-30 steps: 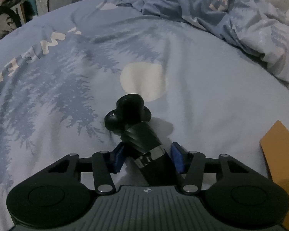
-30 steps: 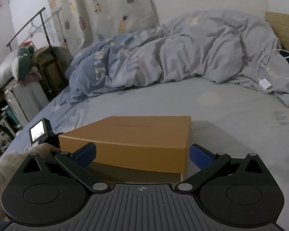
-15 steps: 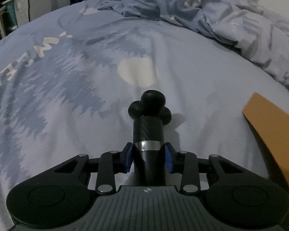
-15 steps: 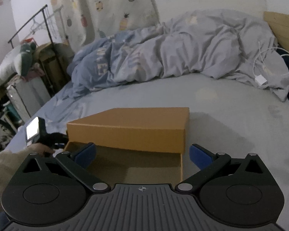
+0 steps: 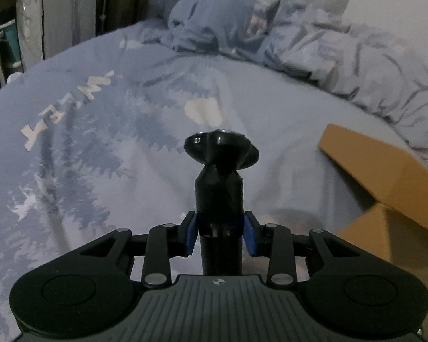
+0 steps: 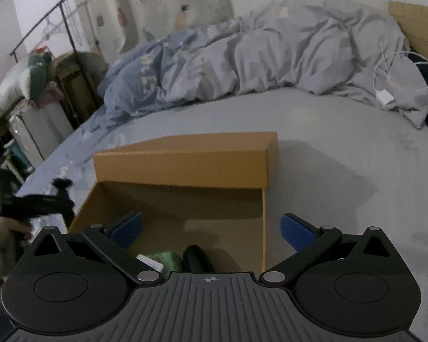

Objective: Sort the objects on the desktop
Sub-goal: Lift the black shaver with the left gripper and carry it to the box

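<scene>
A: What has the left gripper (image 5: 219, 233) got?
B: It's clamped on a black handle (image 5: 219, 196) with a knobbed head, held up off the bed (image 5: 100, 142), left of the orange box (image 6: 185, 199).
A: And the right gripper (image 6: 211, 228)?
B: Spread wide, holding nothing, over the box's near end.
A: Inside the box?
B: Something green (image 6: 165, 259), something white, something dark. Beyond its raised lid (image 6: 185, 159) lies a rumpled duvet (image 6: 256, 65).

Crumpled grey duvet (image 6: 285, 65) lies along the bed's far side; white charger cable (image 6: 385, 91) rests on it.
</scene>
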Available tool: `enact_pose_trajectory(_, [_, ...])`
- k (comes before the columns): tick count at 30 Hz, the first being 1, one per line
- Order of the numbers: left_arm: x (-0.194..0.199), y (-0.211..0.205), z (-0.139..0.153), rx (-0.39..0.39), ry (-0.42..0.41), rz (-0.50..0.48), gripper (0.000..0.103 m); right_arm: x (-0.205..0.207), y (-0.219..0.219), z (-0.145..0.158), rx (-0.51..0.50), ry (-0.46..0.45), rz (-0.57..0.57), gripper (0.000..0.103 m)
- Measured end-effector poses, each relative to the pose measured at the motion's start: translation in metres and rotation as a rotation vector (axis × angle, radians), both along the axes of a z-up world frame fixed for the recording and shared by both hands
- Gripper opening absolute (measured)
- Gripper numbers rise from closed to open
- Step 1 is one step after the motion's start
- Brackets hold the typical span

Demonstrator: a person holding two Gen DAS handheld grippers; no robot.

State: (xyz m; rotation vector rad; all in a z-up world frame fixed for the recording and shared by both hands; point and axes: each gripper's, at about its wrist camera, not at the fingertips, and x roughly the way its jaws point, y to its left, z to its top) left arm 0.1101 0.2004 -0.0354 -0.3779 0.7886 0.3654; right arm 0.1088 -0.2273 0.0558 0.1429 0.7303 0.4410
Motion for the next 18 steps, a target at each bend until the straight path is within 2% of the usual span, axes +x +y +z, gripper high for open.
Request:
enact_pose_trajectory(8, [-0.034,-0.036,0.045,0.080,-0.108,-0.078,0.035,-0.008,0.001,0.002,-0.002,-0.022,0.018,0.103])
enact_pose_trajectory(18, [-0.065,-0.089,0.080,0.152,-0.199,-0.223,0.035,-0.019,0.003,0.013,-0.002,-0.057,0.049,0.103])
